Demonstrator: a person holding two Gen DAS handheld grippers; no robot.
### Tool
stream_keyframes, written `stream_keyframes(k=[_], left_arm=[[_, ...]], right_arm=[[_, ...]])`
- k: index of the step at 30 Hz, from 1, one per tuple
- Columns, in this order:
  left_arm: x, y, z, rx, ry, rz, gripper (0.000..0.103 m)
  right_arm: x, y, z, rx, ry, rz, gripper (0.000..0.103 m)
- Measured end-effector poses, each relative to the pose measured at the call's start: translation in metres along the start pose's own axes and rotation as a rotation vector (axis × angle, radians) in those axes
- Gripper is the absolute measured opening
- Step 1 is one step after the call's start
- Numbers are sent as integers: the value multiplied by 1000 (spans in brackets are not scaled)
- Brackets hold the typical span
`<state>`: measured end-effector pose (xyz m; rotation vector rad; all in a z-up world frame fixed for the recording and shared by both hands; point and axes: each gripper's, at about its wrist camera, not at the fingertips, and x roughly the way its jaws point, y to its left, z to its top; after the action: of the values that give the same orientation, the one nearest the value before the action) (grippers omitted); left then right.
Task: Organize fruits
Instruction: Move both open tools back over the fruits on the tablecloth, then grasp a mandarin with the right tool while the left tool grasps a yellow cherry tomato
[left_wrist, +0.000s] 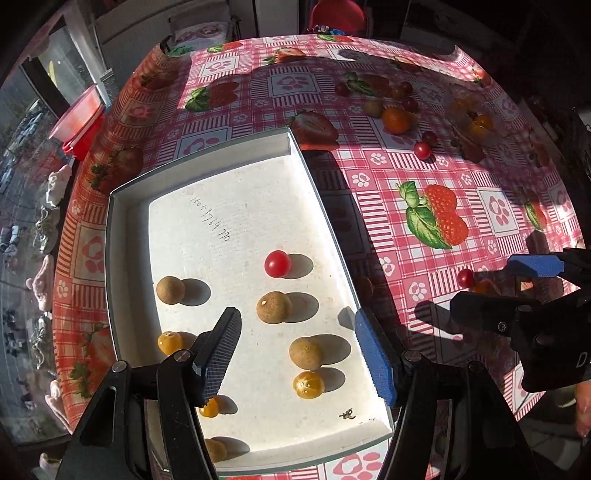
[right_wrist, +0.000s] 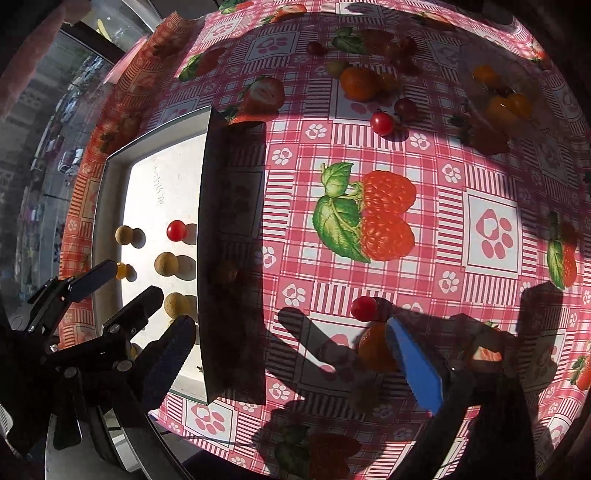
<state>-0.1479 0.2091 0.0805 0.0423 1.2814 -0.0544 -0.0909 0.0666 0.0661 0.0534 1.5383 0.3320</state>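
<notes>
White tray (left_wrist: 125, 229) on tabletop (left_wrist: 406, 173) already held sorted fruit: red cherry tomato (left_wrist: 277, 263), brown longans (left_wrist: 273, 307), yellow tomatoes (left_wrist: 308, 384). Left tool (left_wrist: 299, 328) hung over it, jaws apart, empty. Right tool (right_wrist: 291, 354) stood wide apart, empty, over loose cherry tomato (right_wrist: 364, 307), likely next pick.

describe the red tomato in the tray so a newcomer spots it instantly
Find the white tray on the checked tablecloth. The red cherry tomato lies near its middle, just beyond the tan fruits. It is the only red fruit in the tray.
</notes>
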Motion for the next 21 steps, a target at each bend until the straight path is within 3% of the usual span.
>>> stream_keyframes(k=[4, 9, 16, 21], left_arm=[[1, -26, 2, 37, 9, -63, 65], [9, -68, -6, 127, 34, -124, 65], [34, -85, -23, 147, 122, -117, 65], [38, -88, -27, 185, 123, -94, 65]], right_arm=[[0, -45, -17, 118, 9, -79, 103], [3, -82, -31, 202, 33, -116, 103], [12, -87, -36, 179, 53, -120, 103], [21, -79, -36, 154, 62, -112, 103]])
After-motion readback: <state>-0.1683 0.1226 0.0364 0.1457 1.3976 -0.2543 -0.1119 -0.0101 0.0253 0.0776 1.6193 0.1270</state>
